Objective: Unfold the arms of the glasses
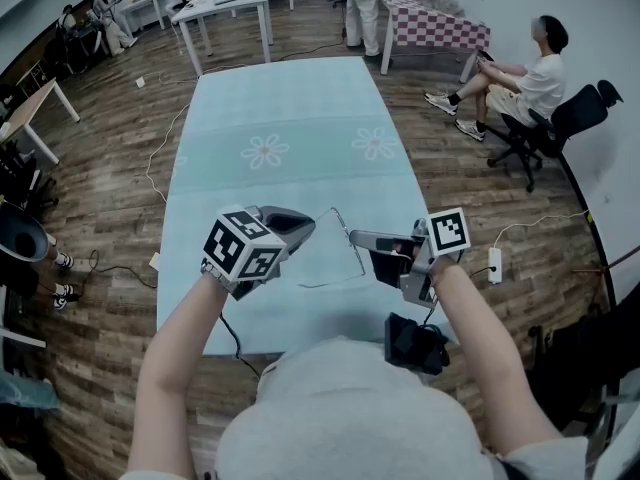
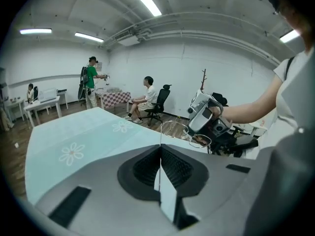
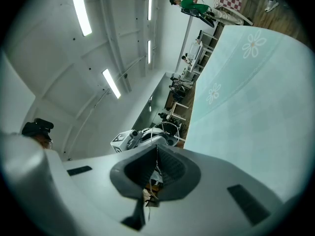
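While the person held both up over the pale blue, flower-printed tabletop, the left hand-held gripper had its jaws pressed together on a thin wire arm of the glasses. The right hand-held gripper was likewise clamped on the frame's other side, with wire showing in the seam between its pads. The glasses hung in the air between the two, clear of the tabletop, with the lenses just beside the right hand-held gripper and one slim arm reaching across into the left one's grip.
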The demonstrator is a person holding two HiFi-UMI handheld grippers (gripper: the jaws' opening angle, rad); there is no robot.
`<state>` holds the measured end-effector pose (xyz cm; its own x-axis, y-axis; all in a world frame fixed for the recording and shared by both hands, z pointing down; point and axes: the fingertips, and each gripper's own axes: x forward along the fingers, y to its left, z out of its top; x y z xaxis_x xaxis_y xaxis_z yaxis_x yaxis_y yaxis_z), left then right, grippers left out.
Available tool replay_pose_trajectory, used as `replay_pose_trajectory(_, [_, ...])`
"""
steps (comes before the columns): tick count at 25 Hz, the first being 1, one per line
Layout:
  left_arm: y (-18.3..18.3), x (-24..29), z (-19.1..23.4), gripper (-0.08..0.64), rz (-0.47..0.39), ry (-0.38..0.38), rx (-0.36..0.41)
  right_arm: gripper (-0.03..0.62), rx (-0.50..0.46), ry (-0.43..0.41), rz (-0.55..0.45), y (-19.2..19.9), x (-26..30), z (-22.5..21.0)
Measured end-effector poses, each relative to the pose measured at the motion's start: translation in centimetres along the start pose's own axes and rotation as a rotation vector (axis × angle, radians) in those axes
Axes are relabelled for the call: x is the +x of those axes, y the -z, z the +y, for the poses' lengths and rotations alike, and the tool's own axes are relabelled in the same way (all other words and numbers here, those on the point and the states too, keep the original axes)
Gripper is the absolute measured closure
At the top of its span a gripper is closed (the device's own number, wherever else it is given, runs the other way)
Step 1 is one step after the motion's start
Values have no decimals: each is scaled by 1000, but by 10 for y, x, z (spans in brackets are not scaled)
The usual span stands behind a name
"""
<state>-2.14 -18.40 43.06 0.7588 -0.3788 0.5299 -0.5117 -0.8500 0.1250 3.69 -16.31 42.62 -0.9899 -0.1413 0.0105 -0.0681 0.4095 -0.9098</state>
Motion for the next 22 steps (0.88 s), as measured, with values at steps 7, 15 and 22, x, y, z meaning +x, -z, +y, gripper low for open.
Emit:
replay_pose_trajectory(7, [-4,-5,6,546,17,-113,210,581,1,0,-1,0,3,2])
replay_pose_trajectory(15, [-7,-3,11,543,17,-212,401,581,12,8,-32,-6,5,1])
replay_pose_trajectory(22, [-10,-4,8,418,-10,-219,412,581,28,22,-68,-9,-1,-4])
